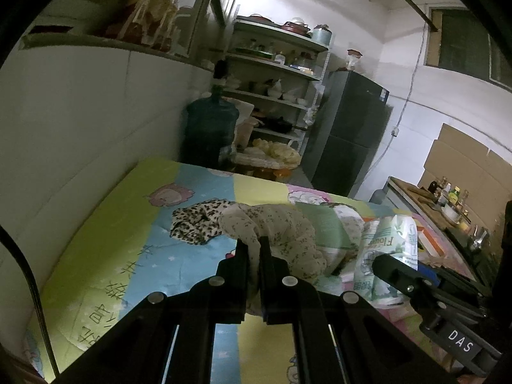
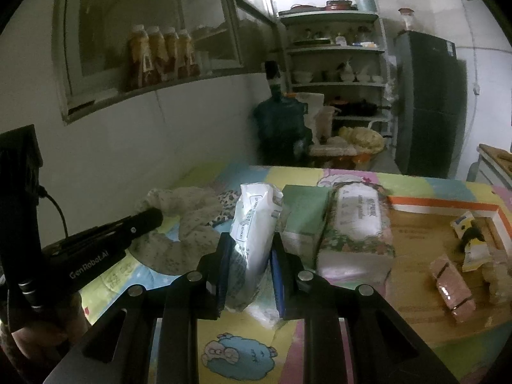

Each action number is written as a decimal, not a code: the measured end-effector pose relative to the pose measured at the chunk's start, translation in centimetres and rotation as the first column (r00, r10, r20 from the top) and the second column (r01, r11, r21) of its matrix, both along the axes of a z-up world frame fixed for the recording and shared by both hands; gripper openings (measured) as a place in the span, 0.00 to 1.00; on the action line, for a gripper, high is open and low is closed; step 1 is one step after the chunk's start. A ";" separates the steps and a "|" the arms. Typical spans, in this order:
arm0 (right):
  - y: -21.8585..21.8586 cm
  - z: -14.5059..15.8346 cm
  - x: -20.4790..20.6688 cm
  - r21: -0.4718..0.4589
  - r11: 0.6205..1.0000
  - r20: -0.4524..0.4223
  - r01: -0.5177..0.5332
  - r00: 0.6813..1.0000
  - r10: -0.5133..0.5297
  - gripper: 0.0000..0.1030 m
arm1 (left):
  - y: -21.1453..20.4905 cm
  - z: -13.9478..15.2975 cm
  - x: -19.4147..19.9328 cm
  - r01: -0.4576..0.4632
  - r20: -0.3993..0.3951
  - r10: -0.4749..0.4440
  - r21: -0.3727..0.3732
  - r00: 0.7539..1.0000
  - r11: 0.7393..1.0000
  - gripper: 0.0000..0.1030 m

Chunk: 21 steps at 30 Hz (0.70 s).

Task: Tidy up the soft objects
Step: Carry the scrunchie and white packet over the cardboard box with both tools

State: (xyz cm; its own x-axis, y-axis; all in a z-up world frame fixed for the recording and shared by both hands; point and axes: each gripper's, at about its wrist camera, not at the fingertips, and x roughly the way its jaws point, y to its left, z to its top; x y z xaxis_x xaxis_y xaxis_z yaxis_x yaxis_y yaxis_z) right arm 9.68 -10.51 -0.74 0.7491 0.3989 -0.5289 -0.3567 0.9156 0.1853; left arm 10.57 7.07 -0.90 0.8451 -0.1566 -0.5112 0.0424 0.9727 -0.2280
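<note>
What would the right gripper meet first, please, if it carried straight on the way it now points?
The right gripper is shut on a white plastic pack, so the pack leads. Ahead lies the patterned bedcover, with the floral cloth just left; probably the bedcover, though depth is unclear.

Left tool (image 1: 253, 245) at lower centre, clamped on pale floral cloth (image 1: 281, 233); leopard-print cloth (image 1: 198, 220) left of it, on patterned bed (image 1: 105, 243).
</note>
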 end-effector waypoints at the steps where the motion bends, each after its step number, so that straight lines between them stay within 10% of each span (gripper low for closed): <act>1: -0.2 0.1 0.1 0.002 1.000 0.002 0.002 1.000 -0.002 0.23 | -0.3 0.1 0.0 0.002 0.002 -0.002 0.001 1.000 1.000 0.06; 21: -6.1 0.9 -1.1 0.014 0.996 0.033 0.086 0.996 -0.087 0.23 | -6.9 1.7 1.5 0.115 0.042 -0.115 0.011 0.992 0.993 0.06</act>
